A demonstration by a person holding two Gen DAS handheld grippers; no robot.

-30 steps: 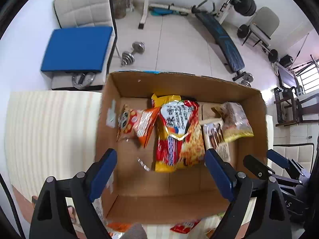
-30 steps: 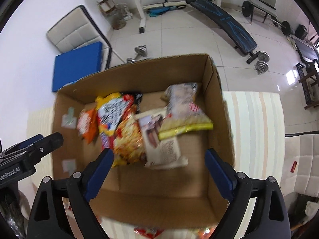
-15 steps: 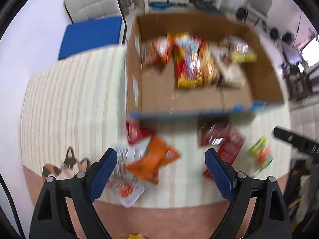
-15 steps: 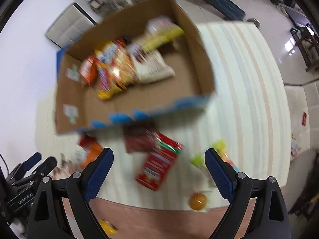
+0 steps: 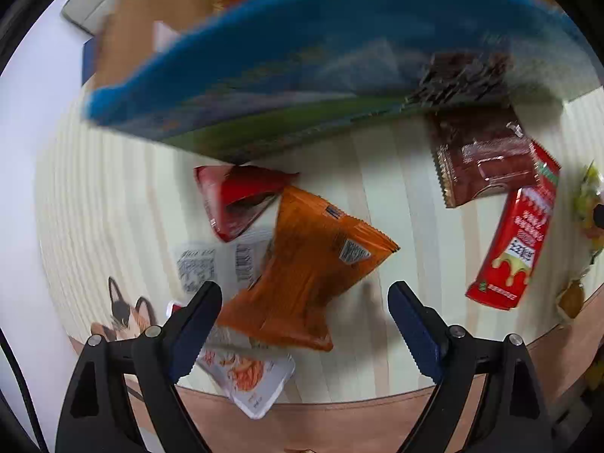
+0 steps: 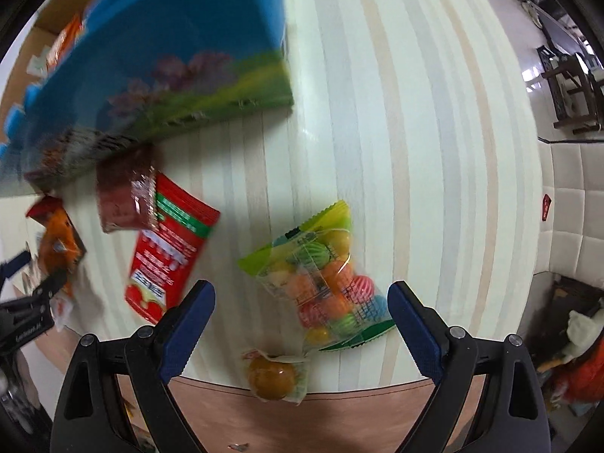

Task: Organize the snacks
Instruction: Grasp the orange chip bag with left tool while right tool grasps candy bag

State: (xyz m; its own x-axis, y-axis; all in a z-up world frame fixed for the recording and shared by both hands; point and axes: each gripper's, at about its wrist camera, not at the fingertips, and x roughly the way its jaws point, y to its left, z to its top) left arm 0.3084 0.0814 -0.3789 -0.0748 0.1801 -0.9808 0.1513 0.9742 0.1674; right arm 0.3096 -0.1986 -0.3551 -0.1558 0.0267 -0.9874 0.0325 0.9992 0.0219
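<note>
Orange packet (image 5: pixel 305 275): crinkled, barcode face up, on striped mat (image 5: pixel 113 204). Left gripper (image 5: pixel 304 313) points down, jaws spread, packet at 12 o'clock. Right gripper (image 6: pixel 300 311) spread over candy bag (image 6: pixel 324 283).

The desk (image 6: pixel 434 151), covered with a cream striped cloth, carries a blue printed cardboard box (image 5: pixel 302 56) and several loose snack packets (image 5: pixel 305 264).

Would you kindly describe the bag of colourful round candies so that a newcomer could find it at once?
Start at the blue-sided cardboard box on the striped table mat. Toward the near edge from the box's right corner lies the candy bag, between the long red packet and bare mat. It alone is see-through with yellow-green ends, showing orange, pink, green and blue balls; a small single orange sweet sits just below it.
</note>
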